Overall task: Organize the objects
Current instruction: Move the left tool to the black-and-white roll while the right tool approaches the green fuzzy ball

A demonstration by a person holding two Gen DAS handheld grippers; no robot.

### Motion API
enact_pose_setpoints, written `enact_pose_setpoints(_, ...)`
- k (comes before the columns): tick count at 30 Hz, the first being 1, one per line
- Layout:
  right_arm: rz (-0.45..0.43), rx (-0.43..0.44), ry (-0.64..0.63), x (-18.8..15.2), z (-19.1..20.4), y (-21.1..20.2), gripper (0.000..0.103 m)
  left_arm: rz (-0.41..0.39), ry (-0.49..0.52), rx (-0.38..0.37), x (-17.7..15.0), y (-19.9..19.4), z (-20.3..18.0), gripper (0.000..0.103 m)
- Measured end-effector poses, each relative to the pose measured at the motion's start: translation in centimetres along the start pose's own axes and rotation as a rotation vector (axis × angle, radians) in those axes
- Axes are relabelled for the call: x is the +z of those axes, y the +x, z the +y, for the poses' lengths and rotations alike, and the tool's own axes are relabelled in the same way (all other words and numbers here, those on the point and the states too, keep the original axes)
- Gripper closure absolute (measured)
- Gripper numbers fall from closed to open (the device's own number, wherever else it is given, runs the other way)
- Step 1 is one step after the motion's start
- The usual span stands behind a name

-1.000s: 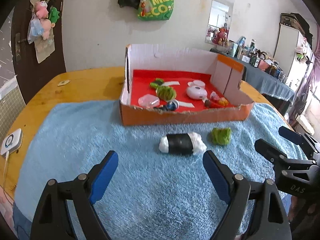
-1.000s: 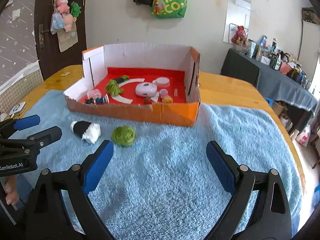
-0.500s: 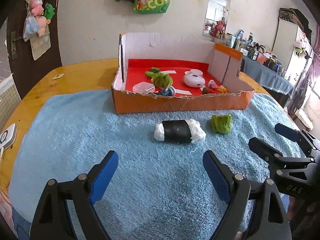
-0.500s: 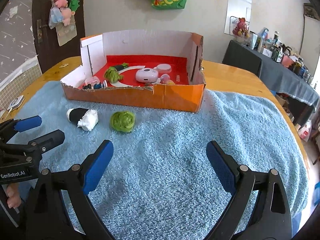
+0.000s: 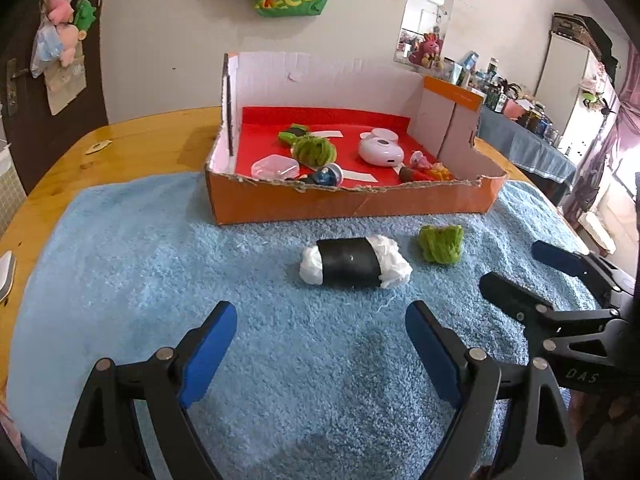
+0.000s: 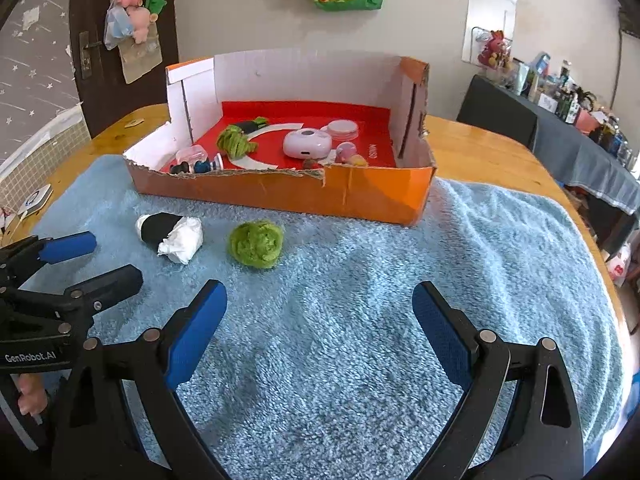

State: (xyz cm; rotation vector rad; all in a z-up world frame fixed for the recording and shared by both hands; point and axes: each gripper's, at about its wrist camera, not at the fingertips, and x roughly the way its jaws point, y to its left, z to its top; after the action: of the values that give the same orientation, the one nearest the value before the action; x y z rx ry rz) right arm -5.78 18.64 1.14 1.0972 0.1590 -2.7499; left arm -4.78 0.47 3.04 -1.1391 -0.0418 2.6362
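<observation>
Your left gripper gapes wide and empty, the black-banded white roll just ahead; your right gripper, equally wide, has the green yarn ball ahead-left

Bright, even daylight; sharp focus, fisheye bending and dark corners.

Green ball beside orange box

Wooden table carries a blue towel; a small white device at its edge.
</observation>
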Motion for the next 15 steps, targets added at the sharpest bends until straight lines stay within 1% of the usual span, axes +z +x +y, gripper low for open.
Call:
enact_pose_setpoints(6,0.022,0.014,-0.012,0.6,-0.2,0.9,0.008,0.011,0.044,-0.056,1.3,0.9,0.1,0.015)
enact_pose_setpoints(12,0.045,0.029,-0.033,1.4,-0.3,1.7,0.008,0.035,0.069,-0.093,2.5,1.8,-0.3,0.017)
enact_pose_setpoints(15,0.067,0.047,-0.049,1.6,-0.4,2.3,0.008,0.045,0.097,-0.109,3.0,2.3,-0.6,0.021)
